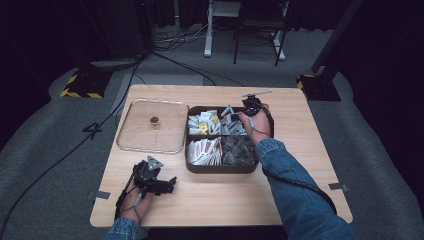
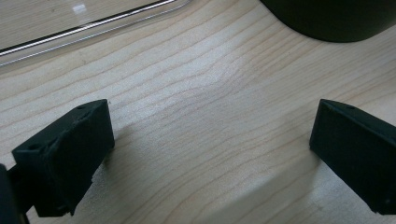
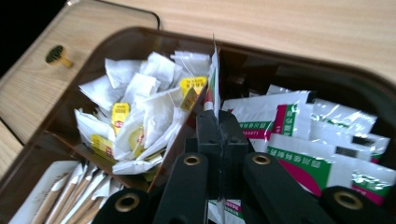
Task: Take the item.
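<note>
A dark brown divided box [image 1: 220, 168] stands mid-table. It holds white tea bags with yellow tags [image 3: 140, 107], green-and-red printed sachets [image 3: 299, 121] and paper sticks [image 3: 70, 196]. Over the box's far right compartment, my right gripper [image 1: 251, 107] [image 3: 218, 122] is shut on a thin sachet [image 3: 215, 79], which stands edge-on and sticks up from between the jaws. My left gripper [image 1: 167, 186] [image 2: 210, 135] rests low over the bare wood near the front left. It is open, with nothing between its fingers.
A clear lid [image 1: 134, 131] with a small gold knob [image 1: 155, 121] lies flat to the left of the box; its rim [image 2: 93, 23] runs just beyond the left jaws. The box's dark corner [image 2: 327, 18] sits ahead of them. Floor cables and stands lie beyond the table.
</note>
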